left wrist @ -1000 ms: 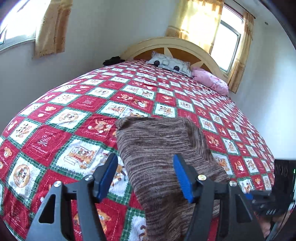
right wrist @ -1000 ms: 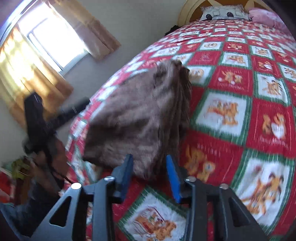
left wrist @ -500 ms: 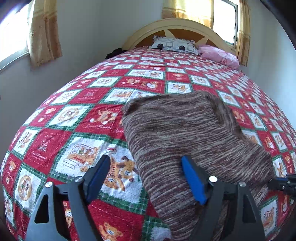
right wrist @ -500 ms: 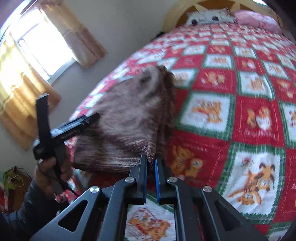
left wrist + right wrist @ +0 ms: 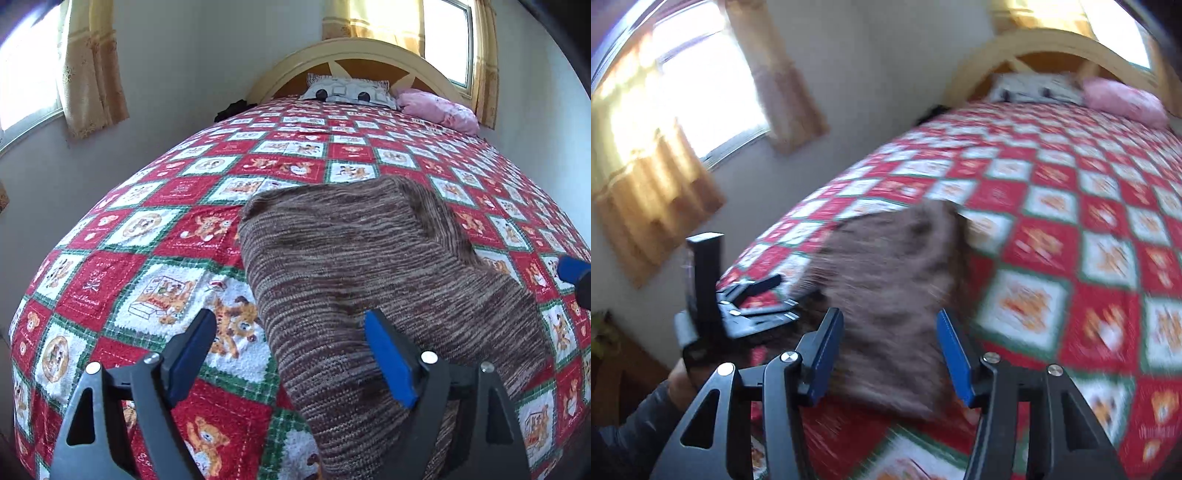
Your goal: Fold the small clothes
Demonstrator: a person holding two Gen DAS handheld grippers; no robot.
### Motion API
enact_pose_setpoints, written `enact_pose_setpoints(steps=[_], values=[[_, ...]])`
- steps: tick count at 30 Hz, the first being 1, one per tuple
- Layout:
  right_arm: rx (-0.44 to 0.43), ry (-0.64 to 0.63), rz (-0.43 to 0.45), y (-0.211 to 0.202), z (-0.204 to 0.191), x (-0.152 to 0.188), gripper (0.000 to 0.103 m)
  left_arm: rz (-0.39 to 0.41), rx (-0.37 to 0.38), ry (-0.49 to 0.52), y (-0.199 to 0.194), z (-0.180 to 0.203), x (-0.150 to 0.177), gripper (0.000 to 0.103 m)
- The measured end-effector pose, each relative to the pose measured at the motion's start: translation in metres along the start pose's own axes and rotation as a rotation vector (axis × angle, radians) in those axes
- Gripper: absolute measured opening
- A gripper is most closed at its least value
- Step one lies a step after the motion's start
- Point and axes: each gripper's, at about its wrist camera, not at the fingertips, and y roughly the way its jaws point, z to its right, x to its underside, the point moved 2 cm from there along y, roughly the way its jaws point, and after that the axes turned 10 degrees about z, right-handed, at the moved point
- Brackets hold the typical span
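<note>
Your garment is 1 small knit sweater (image 5: 354, 266), striped in brown and grey-beige. It lies folded over on the red, white and green checked bedspread (image 5: 122, 258), near the foot, its near end hanging past the bed's edge. The right-wrist view blurs it.

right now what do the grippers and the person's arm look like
Both the left gripper and right gripper have black triangular-cutout frames, silver round screws and flat blue pads. A dark grey sleeve covers the person's left arm.
</note>
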Motion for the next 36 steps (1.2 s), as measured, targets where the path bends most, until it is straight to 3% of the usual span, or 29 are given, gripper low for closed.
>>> enact_pose_setpoints(steps=[2, 4, 8, 10, 20, 23, 25, 26, 36], values=[[-0.013, 0.003, -0.037, 0.019, -0.001, -0.001, 0.054, -0.003, -0.007, 0.004, 0.000, 0.001, 0.000, 0.085], [0.029, -0.008, -0.083, 0.037, 0.002, 0.004, 0.054, -0.007, -0.005, 0.005, 0.001, 0.001, 0.000, 0.085], [0.109, -0.001, -0.152, 0.055, 0.021, 0.024, 0.040, -0.017, 0.004, 0.006, 0.004, 0.001, 0.003, 0.090], [0.109, -0.001, -0.148, 0.054, 0.030, 0.032, 0.034, -0.021, 0.012, 0.003, 0.007, 0.001, 0.004, 0.091], [0.145, -0.079, -0.133, 0.056, 0.029, 0.037, 0.034, -0.048, -0.002, -0.012, 0.008, 0.002, 0.008, 0.099], [0.158, -0.039, -0.104, 0.040, 0.027, 0.031, 0.037, -0.033, -0.010, 0.021, -0.011, 0.007, 0.003, 0.099], [0.196, -0.033, -0.046, 0.022, 0.023, 0.027, 0.058, -0.002, -0.014, 0.043, -0.030, 0.012, -0.001, 0.099], [0.208, -0.038, -0.013, 0.011, 0.019, 0.025, 0.061, 0.020, -0.007, 0.049, -0.041, 0.014, -0.003, 0.099], [0.241, -0.076, 0.086, -0.051, -0.016, 0.021, 0.062, 0.148, 0.023, 0.076, -0.105, 0.032, -0.017, 0.100]])
